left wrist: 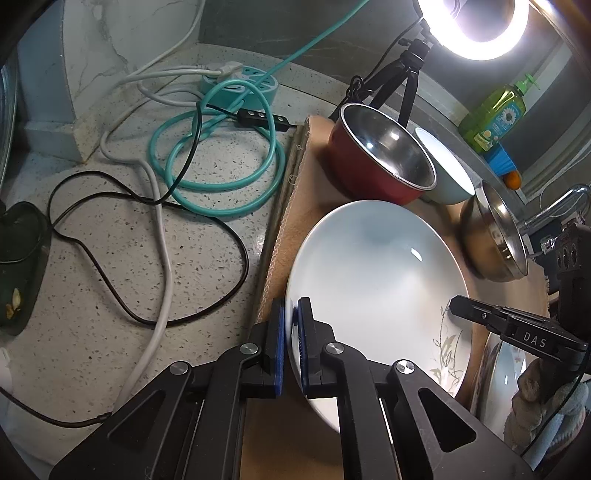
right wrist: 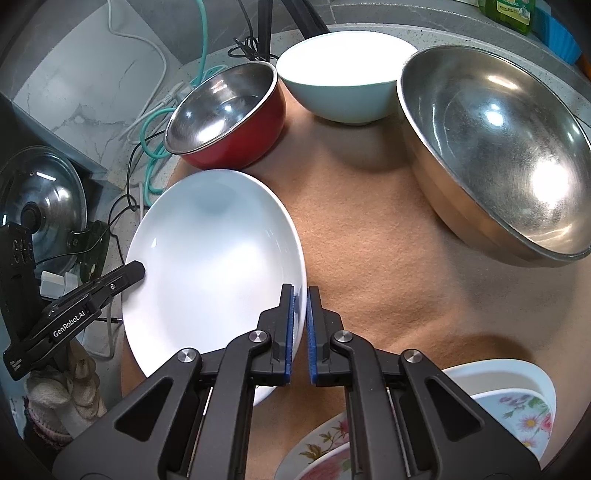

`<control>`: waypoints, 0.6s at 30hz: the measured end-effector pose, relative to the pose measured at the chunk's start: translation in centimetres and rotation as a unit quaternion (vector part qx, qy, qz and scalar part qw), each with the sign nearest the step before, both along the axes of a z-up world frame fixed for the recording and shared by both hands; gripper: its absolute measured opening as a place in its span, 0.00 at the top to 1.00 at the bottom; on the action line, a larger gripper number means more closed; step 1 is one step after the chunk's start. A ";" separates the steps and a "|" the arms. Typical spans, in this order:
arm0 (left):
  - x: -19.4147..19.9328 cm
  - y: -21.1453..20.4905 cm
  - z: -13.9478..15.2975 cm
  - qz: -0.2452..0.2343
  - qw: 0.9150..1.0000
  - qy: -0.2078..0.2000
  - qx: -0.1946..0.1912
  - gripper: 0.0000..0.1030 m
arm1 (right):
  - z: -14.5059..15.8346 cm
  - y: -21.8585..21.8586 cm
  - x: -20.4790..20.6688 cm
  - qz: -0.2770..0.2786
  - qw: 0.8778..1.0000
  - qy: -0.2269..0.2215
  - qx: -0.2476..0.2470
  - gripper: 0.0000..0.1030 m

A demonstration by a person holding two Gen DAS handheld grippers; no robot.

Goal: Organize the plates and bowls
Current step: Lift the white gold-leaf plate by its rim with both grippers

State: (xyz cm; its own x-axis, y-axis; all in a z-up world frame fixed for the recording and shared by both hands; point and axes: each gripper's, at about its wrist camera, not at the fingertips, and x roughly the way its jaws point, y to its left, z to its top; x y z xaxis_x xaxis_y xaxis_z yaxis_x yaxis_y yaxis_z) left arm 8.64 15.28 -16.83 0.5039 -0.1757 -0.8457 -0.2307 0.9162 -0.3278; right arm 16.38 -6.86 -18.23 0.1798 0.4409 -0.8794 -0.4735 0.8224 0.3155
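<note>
A large white plate (left wrist: 373, 273) with a grey leaf pattern lies on a brown mat (right wrist: 369, 240). My left gripper (left wrist: 291, 308) is shut on the plate's left rim, blue pads on either side of the edge. My right gripper (right wrist: 300, 295) is shut on the opposite rim of the same plate (right wrist: 214, 258). Behind the plate stand a red bowl with a steel inside (right wrist: 225, 114), a pale blue bowl (right wrist: 343, 74) and a big steel bowl (right wrist: 495, 155). Two floral plates (right wrist: 517, 406) lie at the near right edge of the mat.
Teal, white and black cables (left wrist: 207, 162) and a teal power strip (left wrist: 240, 85) cover the speckled counter left of the mat. A ring light on a tripod (left wrist: 480, 26) and a green soap bottle (left wrist: 495, 114) stand at the back. A steel pot lid (right wrist: 40, 199) leans at far left.
</note>
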 end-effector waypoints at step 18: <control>-0.7 -0.3 1.7 0.010 1.000 -0.013 -0.005 0.95 | 1.0 -1.2 -0.5 -0.004 1.000 0.009 0.019 0.94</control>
